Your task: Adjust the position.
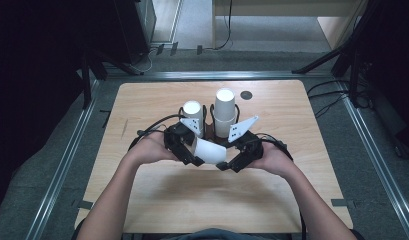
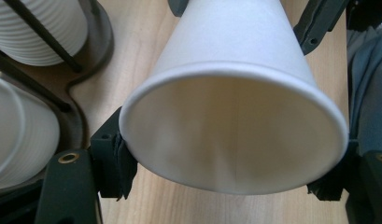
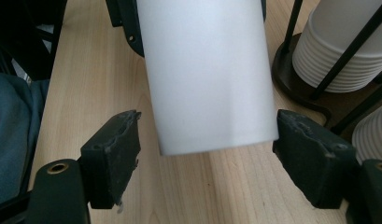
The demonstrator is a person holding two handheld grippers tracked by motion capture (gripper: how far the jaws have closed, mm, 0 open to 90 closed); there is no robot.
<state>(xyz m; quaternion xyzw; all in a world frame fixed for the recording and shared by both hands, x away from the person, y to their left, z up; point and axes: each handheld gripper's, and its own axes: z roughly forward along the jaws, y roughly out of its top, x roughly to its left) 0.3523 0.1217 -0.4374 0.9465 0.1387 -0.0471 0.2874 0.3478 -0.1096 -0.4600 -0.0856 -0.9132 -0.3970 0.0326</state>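
a: where is the paper cup (image 1: 210, 150)?

b: in the middle of the high view, lying sideways above the table (image 1: 157, 200), between both claws.

a: what does the left claw (image 1: 192, 154) do?

b: it pinches the cup's wide rim.

a: and the right claw (image 1: 227, 164)?

b: it is spread wide around the cup's bottom; one pad is clearly apart.

a: what else?

b: two cup stacks (image 1: 224, 111) stand in a black rack just above.

Table (image 1: 157, 200) evenly lit from above, surroundings v. dark. Soft shadows under arms. Gripper views sharp, cup (image 2: 235, 116) slightly glary.
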